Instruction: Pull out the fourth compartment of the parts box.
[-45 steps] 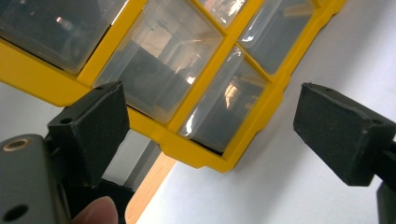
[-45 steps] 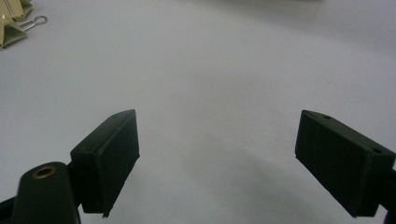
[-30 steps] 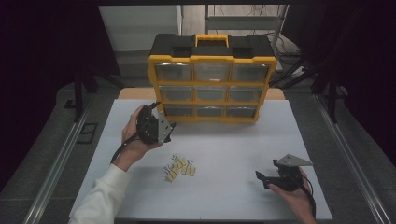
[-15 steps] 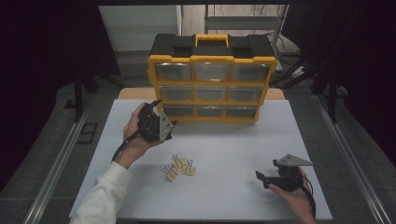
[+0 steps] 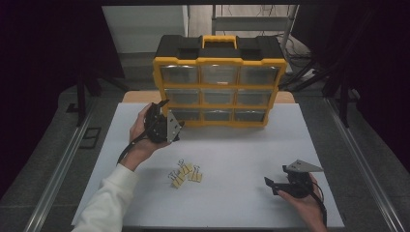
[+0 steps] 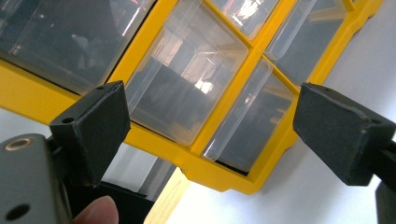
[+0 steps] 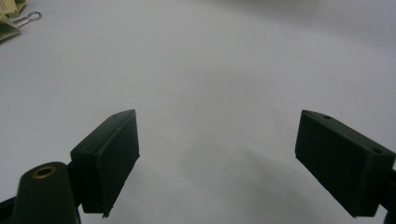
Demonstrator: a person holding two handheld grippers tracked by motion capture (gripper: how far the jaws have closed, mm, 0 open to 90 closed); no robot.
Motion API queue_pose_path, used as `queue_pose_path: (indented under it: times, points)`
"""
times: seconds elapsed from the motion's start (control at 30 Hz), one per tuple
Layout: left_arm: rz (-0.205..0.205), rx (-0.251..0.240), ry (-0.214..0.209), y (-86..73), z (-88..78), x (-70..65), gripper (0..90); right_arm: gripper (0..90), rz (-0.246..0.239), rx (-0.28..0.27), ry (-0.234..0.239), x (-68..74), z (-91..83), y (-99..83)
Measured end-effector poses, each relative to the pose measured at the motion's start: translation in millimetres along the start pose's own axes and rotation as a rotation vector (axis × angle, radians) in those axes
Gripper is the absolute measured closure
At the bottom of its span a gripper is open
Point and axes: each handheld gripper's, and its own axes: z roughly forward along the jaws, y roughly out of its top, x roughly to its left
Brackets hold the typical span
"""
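White table (image 5: pixel 232 145), yellow drawer organizer (image 5: pixel 220 87), dark room, both claws gaping, empty

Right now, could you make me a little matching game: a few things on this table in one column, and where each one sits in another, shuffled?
Things:
1. drawer cabinet
2. binder clips
3. left gripper
4. right gripper

Places:
A. low over bare table, near right corner
B. far edge of the table, upright
C. raised before the cabinet's bottom left drawer
D. loose cluster, middle of the near table

Pairs: 1-B, 2-D, 3-C, 4-A
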Motion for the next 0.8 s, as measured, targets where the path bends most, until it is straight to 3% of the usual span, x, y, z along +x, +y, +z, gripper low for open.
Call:
queue_pose_path:
  times: [0.3, 0.4, 0.43, 0.8]
  points:
    - [-0.004, -0.004, -0.003, 2.2, 5.1, -0.6, 11.7, 14.3, -0.001, 0.001, -0.001, -0.2, 0.0, 0.0]
    - [0.012, -0.005, 0.003, 3.2, 6.3, 0.5, 11.8, 14.3, -0.002, 0.001, -0.002, -0.3, -0.1, 0.0]
    - [-0.001, -0.004, -0.001, 3.1, 7.2, -0.5, 11.9, 14.3, -0.002, 0.002, -0.002, -0.3, 0.0, -0.1]
    - [0.022, -0.005, 0.010, 6.8, 14.0, 1.1, 11.8, 14.3, -0.004, 0.002, -0.004, -0.5, -0.2, -0.1]
